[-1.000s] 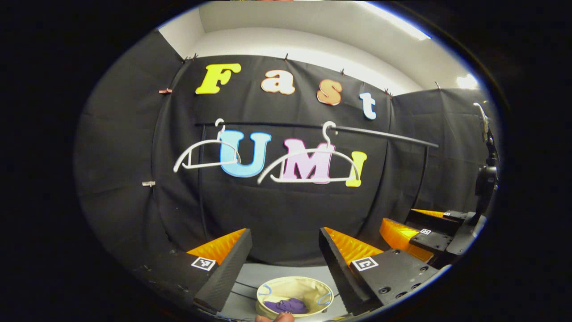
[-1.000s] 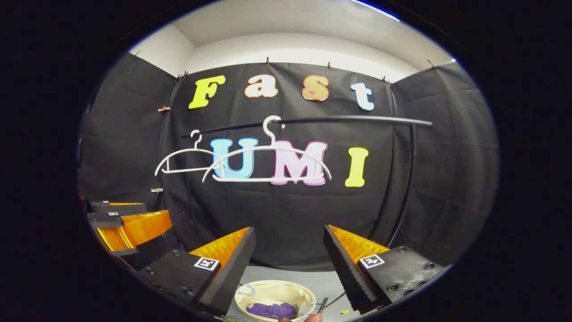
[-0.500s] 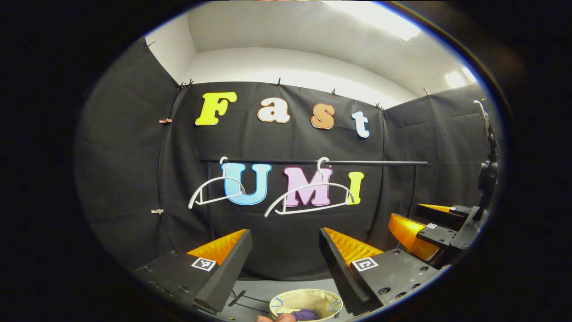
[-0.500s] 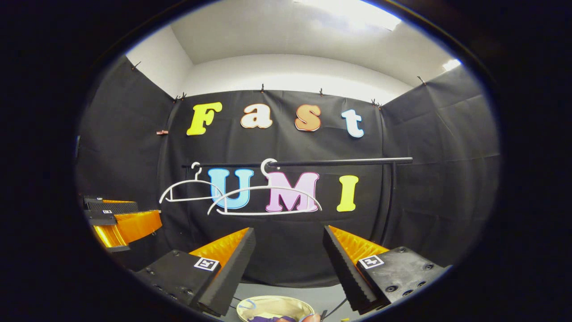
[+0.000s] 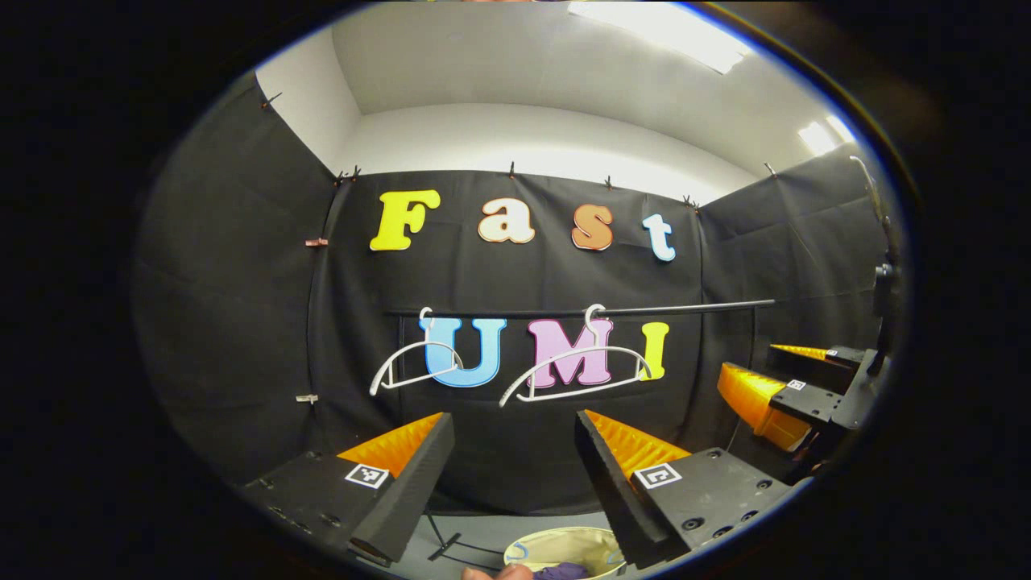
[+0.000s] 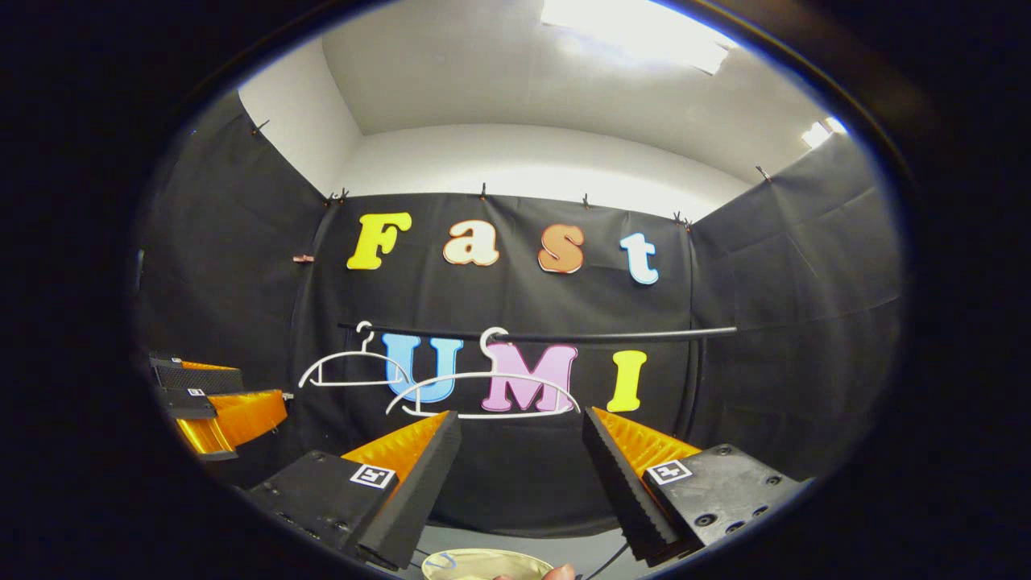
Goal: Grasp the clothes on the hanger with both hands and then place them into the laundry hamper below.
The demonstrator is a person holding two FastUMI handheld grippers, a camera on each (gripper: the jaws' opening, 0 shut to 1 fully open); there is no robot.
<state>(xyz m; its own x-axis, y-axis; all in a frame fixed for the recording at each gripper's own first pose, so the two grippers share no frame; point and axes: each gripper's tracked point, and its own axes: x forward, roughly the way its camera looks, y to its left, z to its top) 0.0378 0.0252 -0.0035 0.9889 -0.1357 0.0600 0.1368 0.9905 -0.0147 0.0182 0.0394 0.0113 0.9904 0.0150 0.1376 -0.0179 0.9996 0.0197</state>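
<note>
Raised since earlier — both grippers, left (image 5: 514, 451) and right (image 6: 522, 455), gape empty; purple clothes (image 5: 561, 572) lie in hamper (image 5: 556, 548).

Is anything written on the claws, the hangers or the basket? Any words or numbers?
No words or numbers to read on them.
Left claw and right claw: each finger carries a small square marker, a black-and-white pattern and not letters.
Hangers: plain white, no writing.
Hamper: no writing on the part that shows; most of it is cut off at the edge.
</note>
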